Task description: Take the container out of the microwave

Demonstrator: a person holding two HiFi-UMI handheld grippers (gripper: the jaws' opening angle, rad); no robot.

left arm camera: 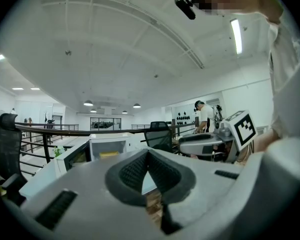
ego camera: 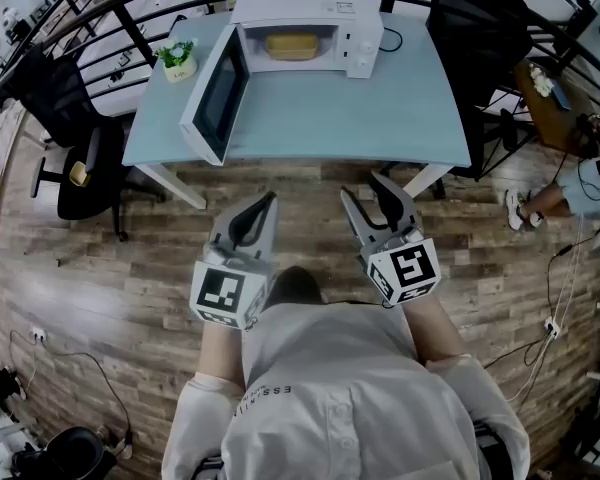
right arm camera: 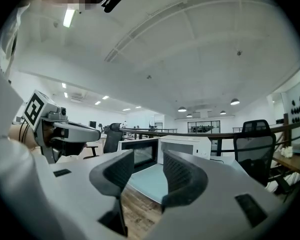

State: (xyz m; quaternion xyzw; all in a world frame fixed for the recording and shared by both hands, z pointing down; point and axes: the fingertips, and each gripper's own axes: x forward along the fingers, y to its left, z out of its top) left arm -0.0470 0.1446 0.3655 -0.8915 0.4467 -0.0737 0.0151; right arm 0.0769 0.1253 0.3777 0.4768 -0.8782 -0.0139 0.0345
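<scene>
A white microwave [ego camera: 310, 23] stands at the far side of a light blue table [ego camera: 350, 118], its door [ego camera: 218, 98] swung open to the left. Inside sits a yellow container [ego camera: 292, 46], also visible in the left gripper view as the yellow container [left arm camera: 109, 154]. Both grippers hover over the wooden floor in front of the table, well short of the microwave. My left gripper [ego camera: 270, 201] is shut with nothing in it, its fingertips meeting [left arm camera: 148, 153]. My right gripper [ego camera: 362, 186] is open and empty, and the table and microwave show through its gap [right arm camera: 148, 160].
A small potted plant [ego camera: 177, 58] stands on the table's left corner. Black office chairs stand to the left [ego camera: 75, 158] and at the back right [ego camera: 475, 28]. A railing runs behind the table. A seated person's legs [ego camera: 540, 203] are at the right.
</scene>
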